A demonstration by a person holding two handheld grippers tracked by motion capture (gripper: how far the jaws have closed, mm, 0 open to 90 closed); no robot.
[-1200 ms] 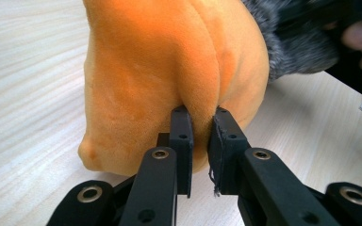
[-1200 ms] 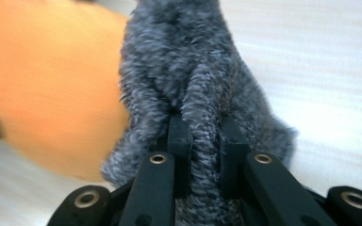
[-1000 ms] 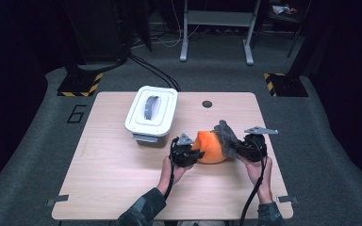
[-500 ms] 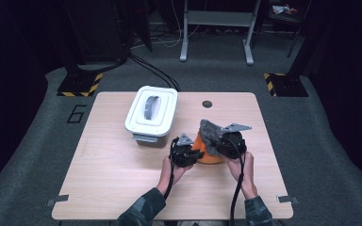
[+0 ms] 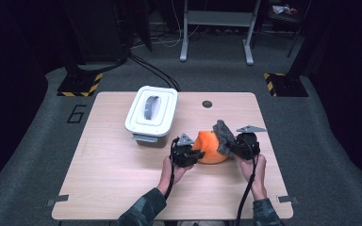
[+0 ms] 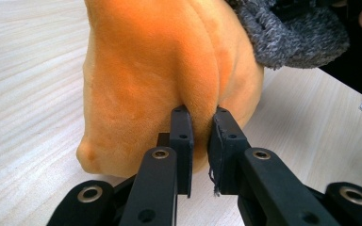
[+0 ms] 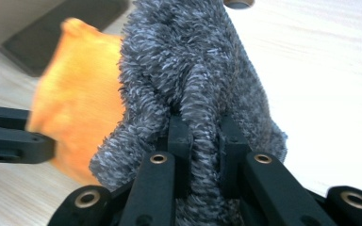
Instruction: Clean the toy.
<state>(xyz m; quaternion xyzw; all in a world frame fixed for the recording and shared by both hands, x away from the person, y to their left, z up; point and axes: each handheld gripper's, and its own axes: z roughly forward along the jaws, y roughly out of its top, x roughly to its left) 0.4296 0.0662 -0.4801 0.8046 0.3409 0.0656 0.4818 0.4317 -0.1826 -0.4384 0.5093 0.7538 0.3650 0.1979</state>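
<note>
The right gripper (image 5: 230, 143), pinching the grey fuzzy cloth (image 5: 223, 135), moves back right from over the orange plush (image 5: 209, 147), so cloth seems peeling off, w/ left gripper (image 5: 194, 154) clamped on plush.

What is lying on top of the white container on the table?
A grey curved handle sits on the lid of the white container, seen in the high view. The lid is shut, so whatever is inside stays hidden.
</note>
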